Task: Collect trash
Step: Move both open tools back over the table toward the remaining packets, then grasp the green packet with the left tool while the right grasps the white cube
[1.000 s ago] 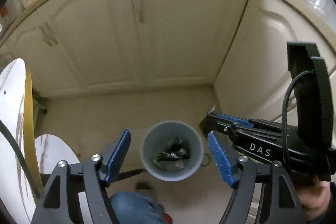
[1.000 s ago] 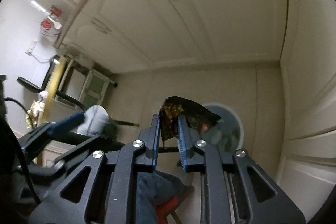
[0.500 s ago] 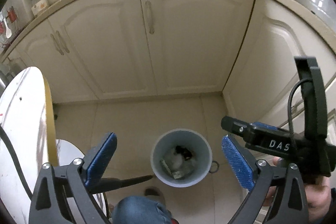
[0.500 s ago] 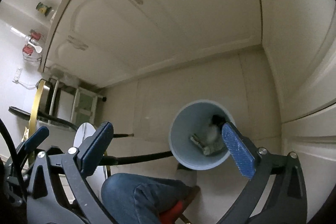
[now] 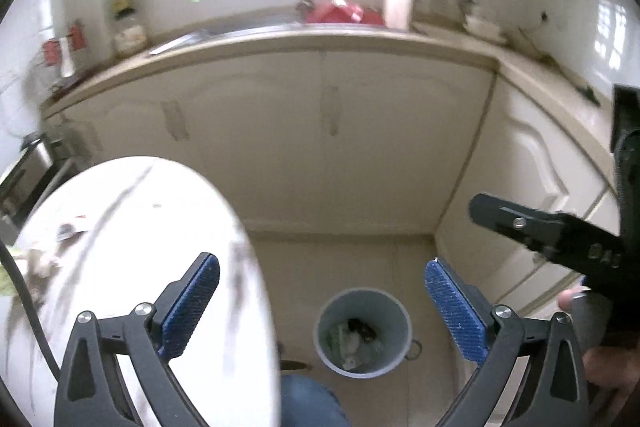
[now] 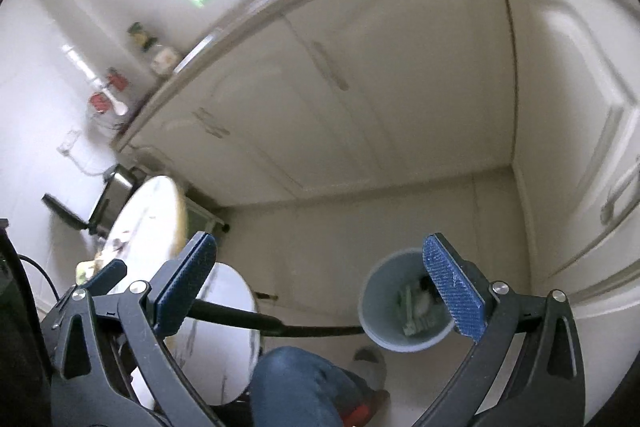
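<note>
both jaws spread wide, empty. trash [image 5: 38,261] on round table [image 5: 132,211], well apart from bin [image 5: 362,333] on floor. likely light, crumpled, soft: pinch at raised fold.

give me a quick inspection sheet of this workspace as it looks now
surface: round white tabletop, streaked, blurred.
job's things: grey round plastic bin on the beige floor, wrappers inside; scraps on the tabletop's left edge.
clutter: jars and red items on the counter.
grippers: left gripper open, empty; right gripper open, empty.
cables: black cable at left edge.
surroundings: cream cabinet doors, bright window, person's jeans-clad knee.
</note>
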{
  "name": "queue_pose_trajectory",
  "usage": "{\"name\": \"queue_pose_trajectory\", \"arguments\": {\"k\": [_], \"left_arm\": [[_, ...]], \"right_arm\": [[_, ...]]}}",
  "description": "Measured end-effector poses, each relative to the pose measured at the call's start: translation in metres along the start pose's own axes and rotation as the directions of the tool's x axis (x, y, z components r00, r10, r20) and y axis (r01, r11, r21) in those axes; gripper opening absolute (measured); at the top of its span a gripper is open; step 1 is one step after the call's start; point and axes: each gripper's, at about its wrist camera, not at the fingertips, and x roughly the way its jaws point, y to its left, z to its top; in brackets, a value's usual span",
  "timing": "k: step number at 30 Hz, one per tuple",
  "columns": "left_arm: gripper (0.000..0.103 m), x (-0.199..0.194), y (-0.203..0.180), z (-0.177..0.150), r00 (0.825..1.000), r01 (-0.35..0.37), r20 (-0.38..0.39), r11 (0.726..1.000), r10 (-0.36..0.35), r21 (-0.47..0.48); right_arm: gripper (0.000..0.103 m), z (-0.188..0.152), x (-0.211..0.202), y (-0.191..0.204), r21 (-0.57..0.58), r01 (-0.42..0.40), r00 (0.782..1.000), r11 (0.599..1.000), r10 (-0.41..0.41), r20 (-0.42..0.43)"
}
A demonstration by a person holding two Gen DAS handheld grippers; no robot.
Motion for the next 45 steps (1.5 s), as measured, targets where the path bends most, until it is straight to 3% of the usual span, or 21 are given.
{"name": "queue_pose_trajectory", "arguments": {"k": [5,10,18,26,30,34,45], "left_arm": [[0.102,-0.052,0.045,-0.016,0.996,-0.065,0.059,0.994,0.07,-0.083],[0.102,-0.111,0.105,-0.039,0.981,-0.147,0.102,0.972,0.168,-0.181],[0.102,-0.185,0.19,-0.101,0.945,-0.265,0.092,0.899,0.314,-0.349],[0.102,-0.228,0.248,-0.139,0.918,-0.324,0.065,0.836,0.391,-0.443],[0.102,-0.229,0.267,-0.15,0.909,-0.345,0.053,0.817,0.414,-0.462],[0.102,-0.213,0.289,-0.147,0.915,-0.339,0.03,0.807,0.402,-0.483],[0.102,-0.113,0.368,-0.098,0.93,-0.35,-0.075,0.81,0.359,-0.471]], "right_arm": [[0.103,-0.001,-0.024,0.071,-0.117,-0.034,0.998,0.993,0.04,0.046],[0.103,-0.011,-0.036,0.153,-0.249,-0.046,0.995,0.967,0.066,0.073],[0.103,-0.051,-0.03,0.266,-0.46,-0.023,0.994,0.888,0.068,0.083],[0.103,-0.093,0.002,0.354,-0.588,-0.08,0.994,0.805,0.107,0.012],[0.103,-0.105,0.017,0.38,-0.627,-0.083,0.995,0.775,0.1,-0.009],[0.103,-0.11,0.039,0.394,-0.646,-0.094,0.995,0.758,0.08,-0.051],[0.103,-0.117,0.127,0.412,-0.606,-0.207,0.967,0.768,0.067,-0.245]]}}
